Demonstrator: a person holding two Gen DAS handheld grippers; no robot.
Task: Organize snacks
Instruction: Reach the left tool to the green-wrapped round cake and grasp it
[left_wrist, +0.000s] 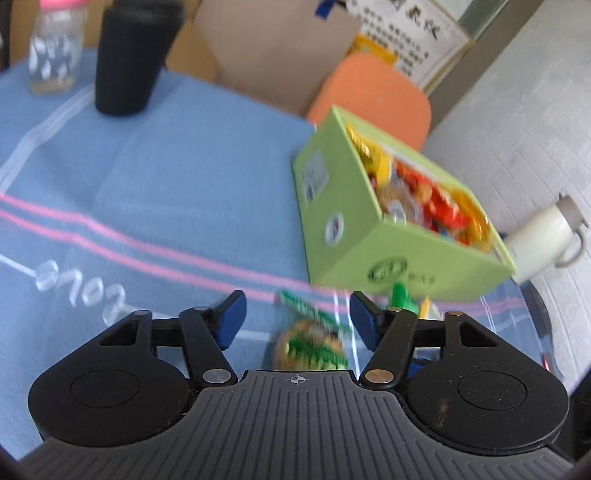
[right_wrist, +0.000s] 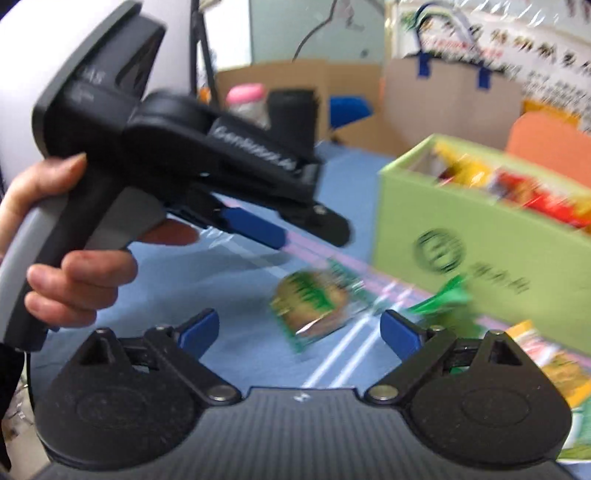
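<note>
Round biscuit packet (right_wrist: 314, 308); green print, seemingly

Left gripper (left_wrist: 297, 314) is hovering with jaws spread wide, empty; right gripper (right_wrist: 299, 328) likewise; left hand (right_wrist: 70, 266) is gripping its handle.

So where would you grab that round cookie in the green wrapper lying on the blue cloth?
Probably by a crimped end of the cookie's wrapper, coming straight down from above. The packet lies flat on the blue cloth, so the flat film tail offers a thin edge to pinch, while the round middle looks wide and could crack. Both the left gripper and right gripper are open above it.
</note>
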